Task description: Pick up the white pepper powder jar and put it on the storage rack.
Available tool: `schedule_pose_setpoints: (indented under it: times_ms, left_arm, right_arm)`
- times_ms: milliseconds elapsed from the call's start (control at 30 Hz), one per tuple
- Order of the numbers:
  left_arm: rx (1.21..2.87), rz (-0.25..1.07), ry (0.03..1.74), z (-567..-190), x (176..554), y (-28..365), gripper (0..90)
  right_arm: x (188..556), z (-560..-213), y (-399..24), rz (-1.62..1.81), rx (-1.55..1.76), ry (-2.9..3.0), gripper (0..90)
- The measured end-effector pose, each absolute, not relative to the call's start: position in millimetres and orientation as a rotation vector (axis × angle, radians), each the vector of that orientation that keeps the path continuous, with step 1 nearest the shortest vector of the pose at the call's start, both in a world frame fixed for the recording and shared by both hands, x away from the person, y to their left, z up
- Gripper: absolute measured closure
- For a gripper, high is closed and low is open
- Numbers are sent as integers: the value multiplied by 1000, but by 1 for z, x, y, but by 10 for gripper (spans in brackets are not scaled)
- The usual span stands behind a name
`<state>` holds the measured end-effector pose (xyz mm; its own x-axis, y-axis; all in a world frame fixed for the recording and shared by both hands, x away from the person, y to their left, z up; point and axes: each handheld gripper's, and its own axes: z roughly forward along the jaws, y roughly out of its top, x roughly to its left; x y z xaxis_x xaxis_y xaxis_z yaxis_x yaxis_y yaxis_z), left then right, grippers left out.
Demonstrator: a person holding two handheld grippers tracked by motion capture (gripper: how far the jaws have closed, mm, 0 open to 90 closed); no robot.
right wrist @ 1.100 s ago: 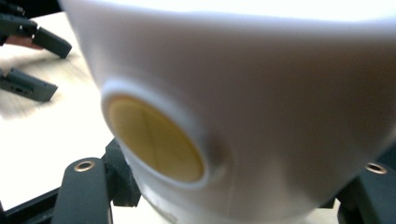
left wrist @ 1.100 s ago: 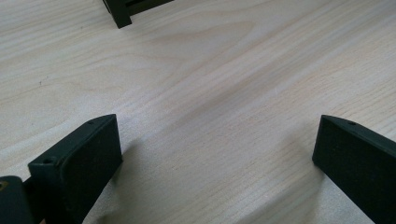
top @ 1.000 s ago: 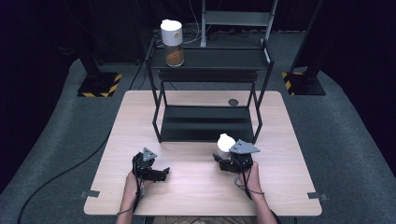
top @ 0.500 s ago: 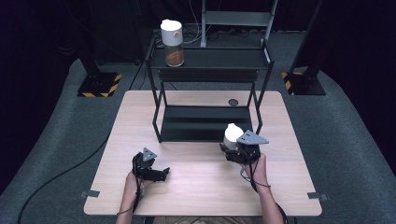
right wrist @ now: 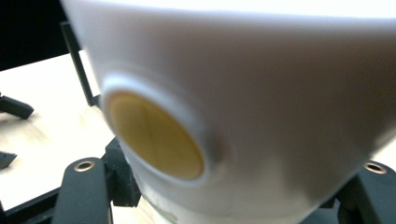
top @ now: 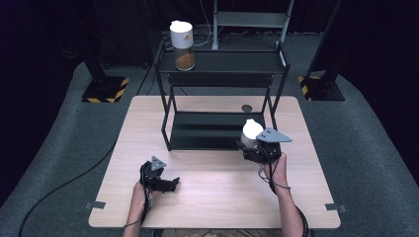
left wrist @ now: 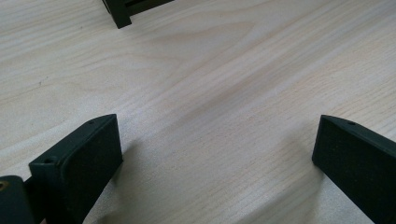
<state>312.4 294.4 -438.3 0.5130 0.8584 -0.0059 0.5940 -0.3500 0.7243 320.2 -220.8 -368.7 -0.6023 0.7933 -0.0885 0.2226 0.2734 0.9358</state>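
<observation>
My right gripper (top: 253, 144) is clamped on a white-lidded jar (top: 251, 132), held above the table (top: 217, 197) just in front of the black shelf rack's (top: 217, 128) lower shelf, near its right front leg. In the right gripper view the jar's white lid (right wrist: 261, 93) sits close to the lens, a yellowish round inset (right wrist: 156, 137) facing me. My left gripper (top: 165, 183) rests on the table at front left, jaws standing apart with bare wood between them. A second jar (top: 182, 45) stands upright on the rack's top shelf, at its left end.
</observation>
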Motion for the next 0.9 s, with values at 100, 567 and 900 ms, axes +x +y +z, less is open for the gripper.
schedule_pose_setpoints:
  times_ms: [100, 567, 900]
  left_arm:
    - [2075, 499, 1181, -438, 312, 294, 9]
    - [2075, 500, 1180, -438, 312, 294, 10]
    - [2075, 499, 1180, -438, 312, 294, 10]
  right_arm:
    - [323, -364, -223, 1327, 912, 1978, 303]
    - [333, -346, -230, 1321, 925, 1946, 303]
    - [341, -330, -231, 1309, 920, 1937, 303]
